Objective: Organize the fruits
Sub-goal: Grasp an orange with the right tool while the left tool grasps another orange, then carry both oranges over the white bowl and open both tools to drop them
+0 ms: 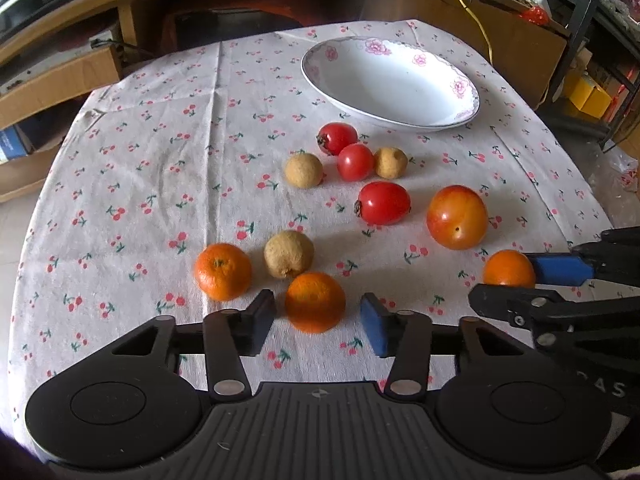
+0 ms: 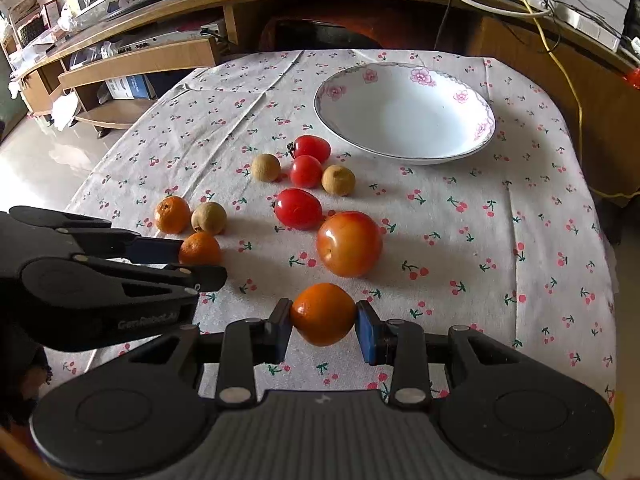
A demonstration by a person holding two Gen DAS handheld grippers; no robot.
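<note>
Fruits lie on a cherry-print tablecloth [image 1: 160,184] in front of an empty white floral plate [image 1: 390,82]. My left gripper [image 1: 318,322] is open around a small orange [image 1: 315,302], with gaps on both sides. My right gripper [image 2: 323,330] is shut on another small orange [image 2: 322,314], which also shows in the left wrist view [image 1: 509,269]. A third orange [image 1: 223,271] and a brown longan [image 1: 288,254] lie left of the left gripper. Three red tomatoes [image 1: 384,203], two more longans [image 1: 304,170] and a large orange-red plum [image 1: 457,217] lie mid-table.
The plate also shows in the right wrist view [image 2: 404,114] at the far side of the table. Wooden shelving [image 2: 132,60] stands behind and to the left. A yellow cable [image 2: 568,80] hangs at the back right. The table edge drops off on the right.
</note>
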